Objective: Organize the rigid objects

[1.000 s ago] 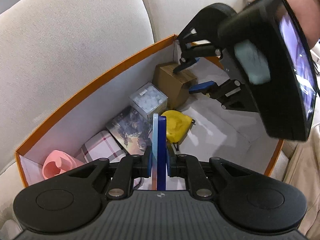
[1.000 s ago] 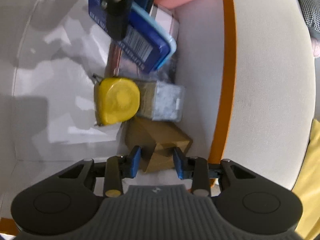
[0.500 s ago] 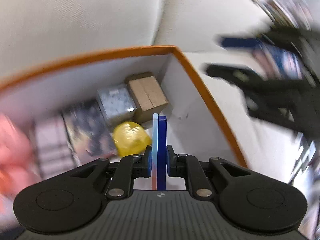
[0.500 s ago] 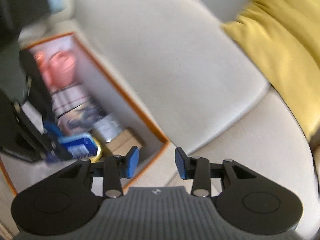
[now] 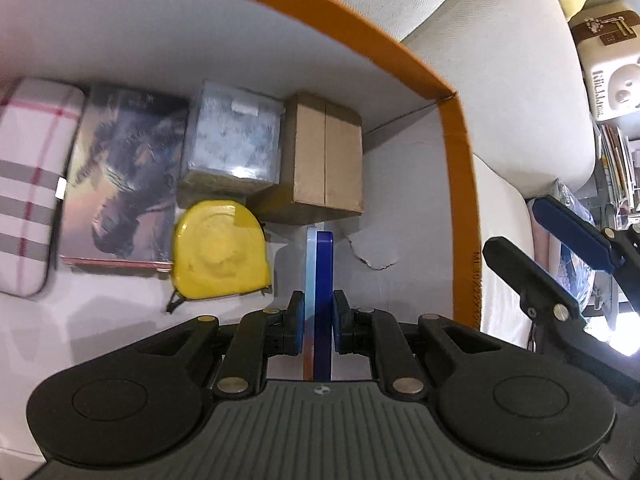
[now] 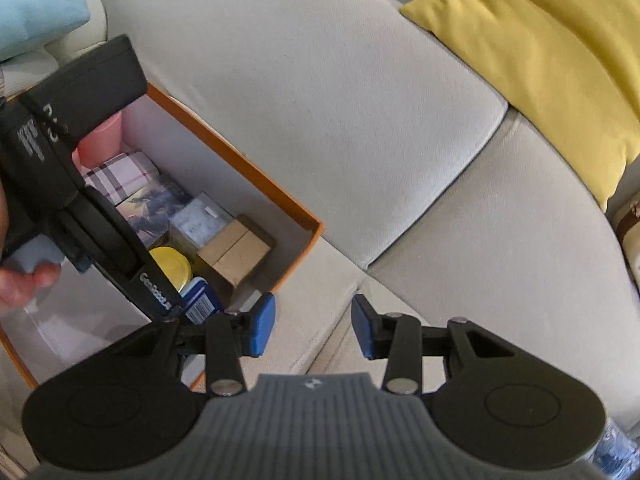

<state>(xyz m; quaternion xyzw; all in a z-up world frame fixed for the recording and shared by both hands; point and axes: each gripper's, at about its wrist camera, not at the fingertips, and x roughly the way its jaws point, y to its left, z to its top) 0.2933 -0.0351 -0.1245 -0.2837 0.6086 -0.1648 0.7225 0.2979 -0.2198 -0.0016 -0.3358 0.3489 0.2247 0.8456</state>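
My left gripper (image 5: 316, 308) is shut on a thin flat blue case (image 5: 323, 280), held on edge. It hangs low inside the orange-rimmed box (image 5: 456, 184), just in front of the brown cardboard carton (image 5: 326, 160) and right of the yellow tape measure (image 5: 218, 250). In the right wrist view the case's barcoded end (image 6: 200, 304) shows under the left tool. My right gripper (image 6: 313, 326) is outside the box over the sofa seat. Its jaws are opening and nothing is between them.
Along the box's far wall lie a plaid case (image 5: 28, 184), a picture-covered flat box (image 5: 124, 176) and a clear plastic cube (image 5: 232, 142). A pink object (image 6: 100, 140) sits at the box's end. A yellow cushion (image 6: 560, 60) leans on the beige sofa.
My right gripper has left the box, risen and rolled, and now faces the sofa with wider jaws. My left gripper has rolled and sunk deeper into the box, still holding the blue case.
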